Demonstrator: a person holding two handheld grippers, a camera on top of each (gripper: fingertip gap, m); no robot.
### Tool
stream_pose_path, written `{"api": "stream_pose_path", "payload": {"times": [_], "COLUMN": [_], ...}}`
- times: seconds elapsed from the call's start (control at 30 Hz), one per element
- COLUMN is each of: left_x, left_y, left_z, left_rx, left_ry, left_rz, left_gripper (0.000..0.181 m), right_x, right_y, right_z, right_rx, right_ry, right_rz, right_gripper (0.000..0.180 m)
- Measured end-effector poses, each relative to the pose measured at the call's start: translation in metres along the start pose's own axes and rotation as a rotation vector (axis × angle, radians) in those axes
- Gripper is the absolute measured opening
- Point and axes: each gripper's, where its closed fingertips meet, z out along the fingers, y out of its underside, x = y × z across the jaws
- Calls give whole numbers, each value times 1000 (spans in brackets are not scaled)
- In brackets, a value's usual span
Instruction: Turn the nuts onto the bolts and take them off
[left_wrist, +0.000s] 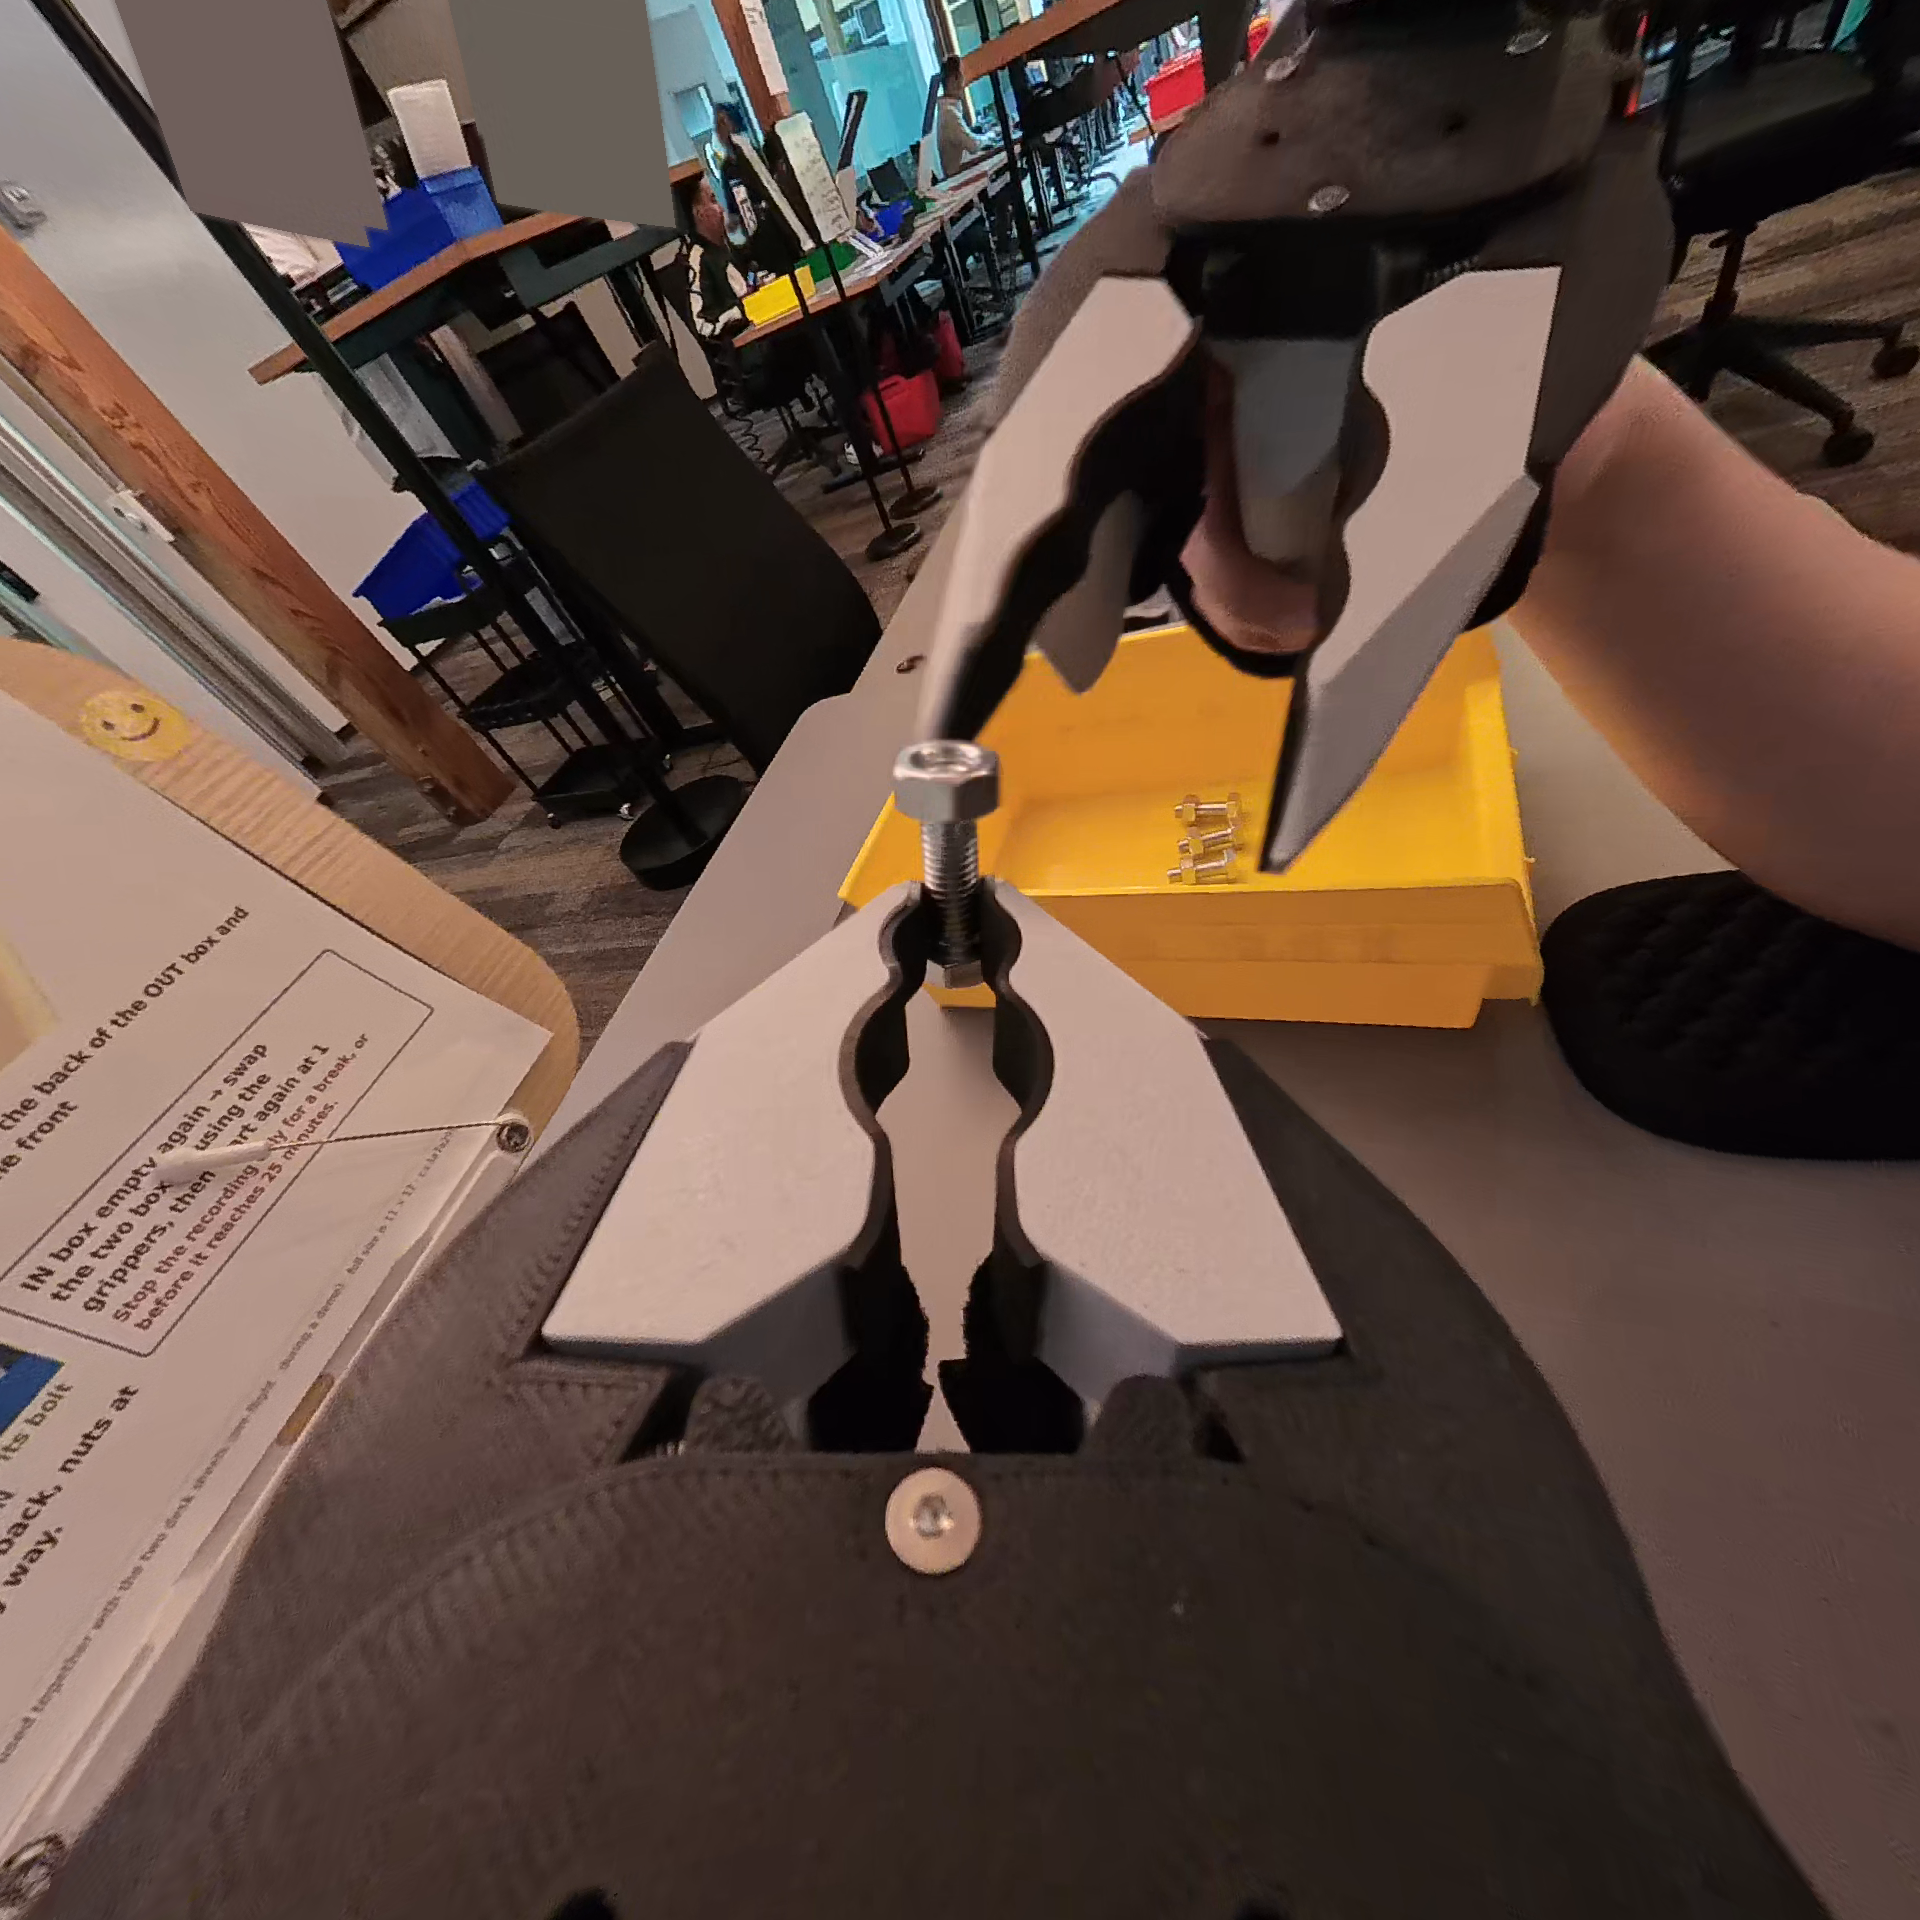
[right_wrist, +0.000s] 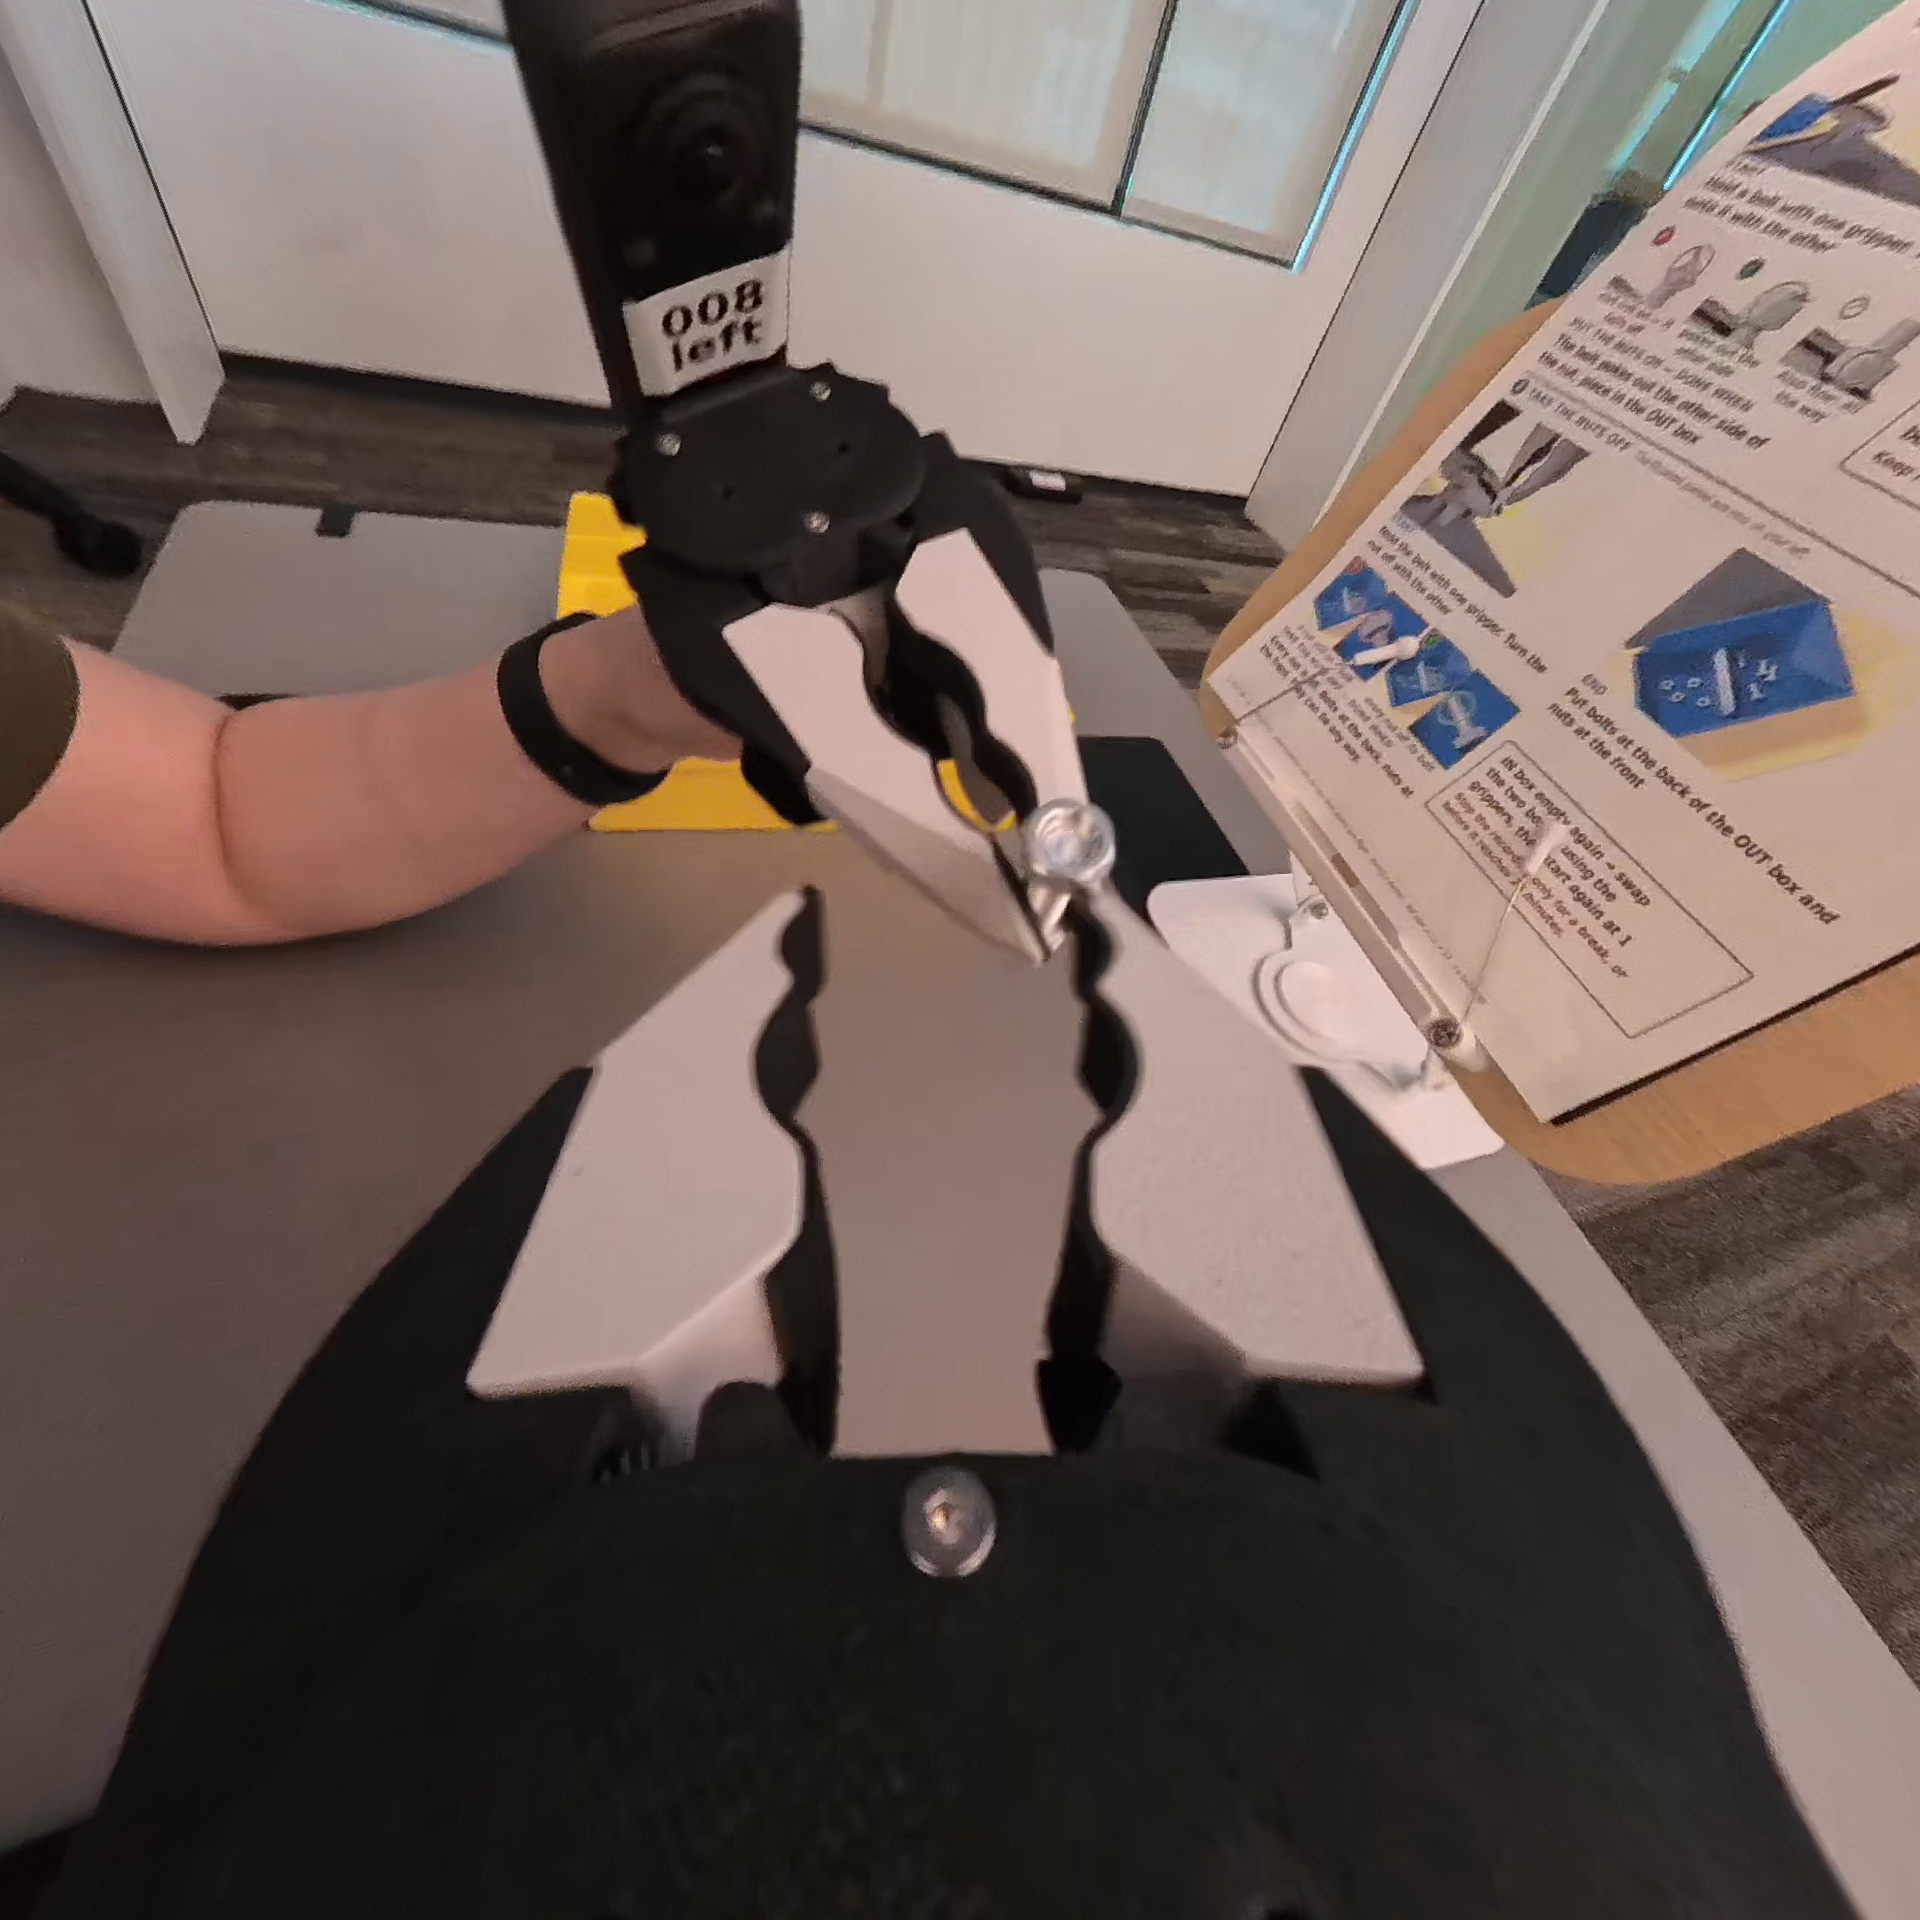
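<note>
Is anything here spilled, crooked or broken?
Nothing stands out. The left gripper clamps a silver threaded bolt upright, its steel hex nut at the tip. The right gripper hangs open beside it. Spare bolts lie in the yellow plastic bin.

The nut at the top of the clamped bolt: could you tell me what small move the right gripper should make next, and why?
Probably shift the right gripper sideways so its fingers straddle the nut, then close. The left gripper clamps the bolt upright, while the right one is open, one fingertip beside the nut.
</note>
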Motion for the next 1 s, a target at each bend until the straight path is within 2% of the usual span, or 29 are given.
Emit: {"api": "stream_pose_path", "payload": {"times": [0.03,0.1,0.23,0.37,0.4,0.43,0.47,0.53,0.6,0.63,0.77,0.8,0.83,0.87,0.93,1.0], "left_x": [-2,-5,1,3,2,0,-4,-3,0,2,1,0,-4,-9,-5,0], "left_y": [1,-2,-5,-5,-4,-3,-3,-4,-5,-6,-3,-2,0,0,-2,-8], "left_z": [-1,-3,-3,-1,-1,-2,-3,-4,-3,-2,0,0,-1,-2,-3,-2], "left_rx": [-1,18,26,20,15,13,17,26,26,23,6,-1,-8,-6,15,40], "left_ry": [-8,-12,9,7,5,-2,-19,-9,4,7,-5,-2,-22,-49,-14,9], "left_rz": [-7,-25,-17,-7,-8,-12,-18,-27,-23,-15,-1,-7,-15,-19,-31,-41], "left_gripper": [7,7,7,7,7,7,7,7,7,7,7,7,7,7,7,7], "right_x": [-4,1,11,-5,-4,-7,-11,-1,8,9,-4,-2,-5,-8,4,8], "right_y": [3,-4,-15,-5,-2,1,0,-6,-8,-8,-5,0,4,3,-8,-15], "right_z": [-3,-9,-9,2,1,-1,-3,-4,-1,1,5,3,-1,-4,-8,-7], "right_rx": [-16,19,95,26,5,-16,-5,28,49,55,25,-7,-29,-18,45,100], "right_ry": [-25,-2,45,-21,-3,-18,-48,4,43,48,4,19,-4,-34,17,29], "right_rz": [-8,3,30,-13,-32,-49,-52,-17,3,4,-45,-51,-49,-34,11,29], "right_gripper": [25,26,60,65,58,30,21,29,57,65,67,61,38,27,31,54]}}
